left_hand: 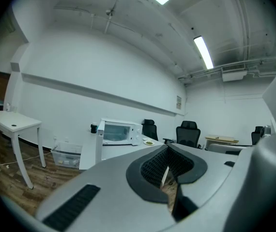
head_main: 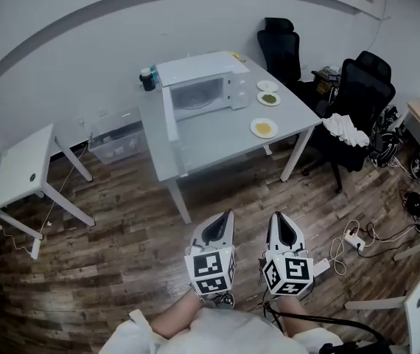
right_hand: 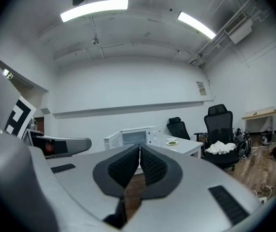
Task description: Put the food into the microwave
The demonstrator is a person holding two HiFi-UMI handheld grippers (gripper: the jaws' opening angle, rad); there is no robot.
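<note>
I hold the left gripper [head_main: 227, 216] and right gripper [head_main: 276, 217] side by side, both clamped together on nothing, well short of the table [head_main: 217, 135], where the open-doored microwave [head_main: 199, 87] stands at the back edge and the nearest plate of food [head_main: 264, 128] lies by the right edge.

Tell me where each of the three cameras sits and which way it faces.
Head view: on the person's head, looking steeply down at the table and open microwave; left tool, right tool and the person's white clothing show below.
Left gripper view: on the left tool, looking along its shut jaws toward the microwave; the right tool edges in at right.
Right gripper view: on the right tool, looking along its shut jaws toward the microwave; the left tool shows at left.
Shared: both gripper views show the microwave and chairs.
</note>
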